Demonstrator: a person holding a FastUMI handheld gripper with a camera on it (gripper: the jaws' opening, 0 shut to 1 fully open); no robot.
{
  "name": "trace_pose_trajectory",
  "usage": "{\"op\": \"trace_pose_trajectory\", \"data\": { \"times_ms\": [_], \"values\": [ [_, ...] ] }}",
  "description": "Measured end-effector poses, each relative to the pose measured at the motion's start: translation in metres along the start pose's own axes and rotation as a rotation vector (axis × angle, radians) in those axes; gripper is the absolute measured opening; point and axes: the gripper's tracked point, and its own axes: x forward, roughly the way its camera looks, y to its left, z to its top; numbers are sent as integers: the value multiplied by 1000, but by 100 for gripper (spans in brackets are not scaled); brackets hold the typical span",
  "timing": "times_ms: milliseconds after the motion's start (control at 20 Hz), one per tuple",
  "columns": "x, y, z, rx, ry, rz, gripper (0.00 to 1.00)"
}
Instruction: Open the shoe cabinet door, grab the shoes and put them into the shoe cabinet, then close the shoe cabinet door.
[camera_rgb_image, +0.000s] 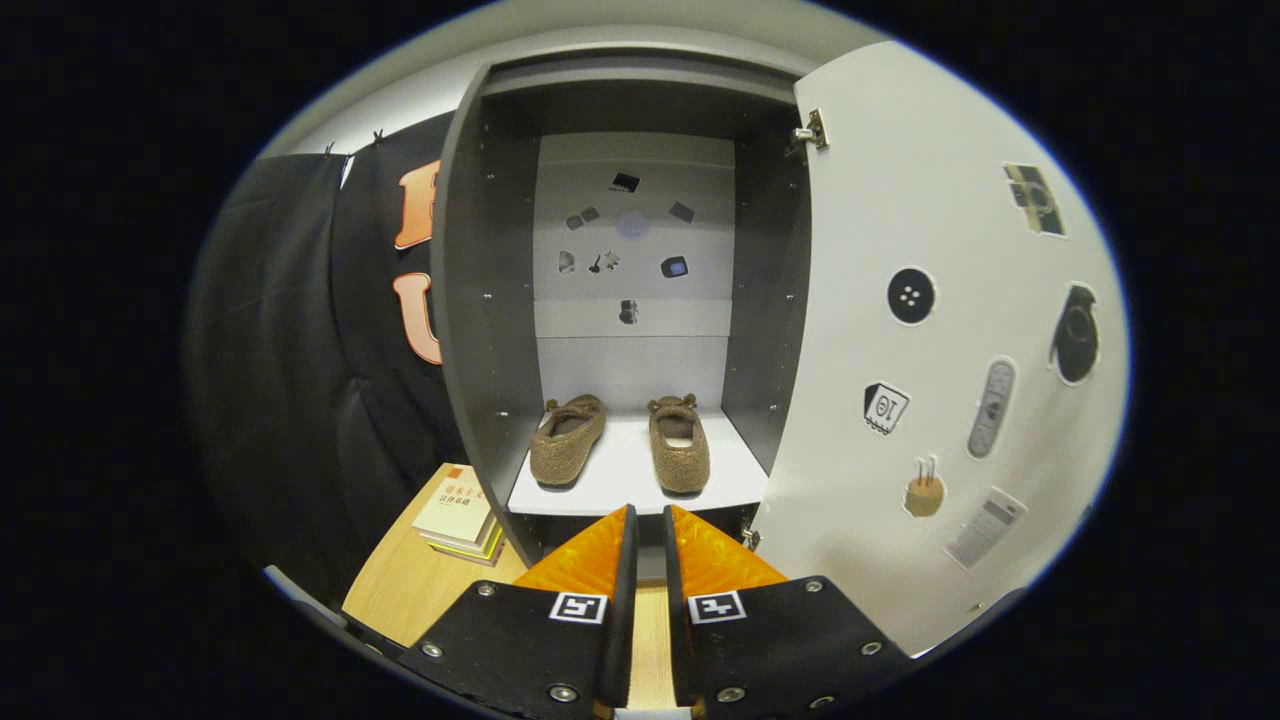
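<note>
Brown fuzzy shoes (620, 443) on cabinet shelf (625, 480), door (930, 330) open, stickers unreadable; claw (650, 525) narrow, empty

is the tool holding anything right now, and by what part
Nothing is held. The tool has its fingers nearly together with only a bare gap between them, short of the two shoes on the cabinet shelf.

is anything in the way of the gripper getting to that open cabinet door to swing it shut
Nothing visible blocks it. The gripper, jaws nearly closed and empty, sits just in front of the shelf holding both slippers. The open door hangs immediately beside the fingers with only clear space between.
</note>
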Motion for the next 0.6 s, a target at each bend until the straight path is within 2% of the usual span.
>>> {"op": "trace_pose_trajectory", "data": {
  "times_ms": [450, 600],
  "values": [
    [-94, -26, -17, 17, -66, -48, 19],
    [-122, -43, -20, 32, -105, -68, 25]
  ]
}}
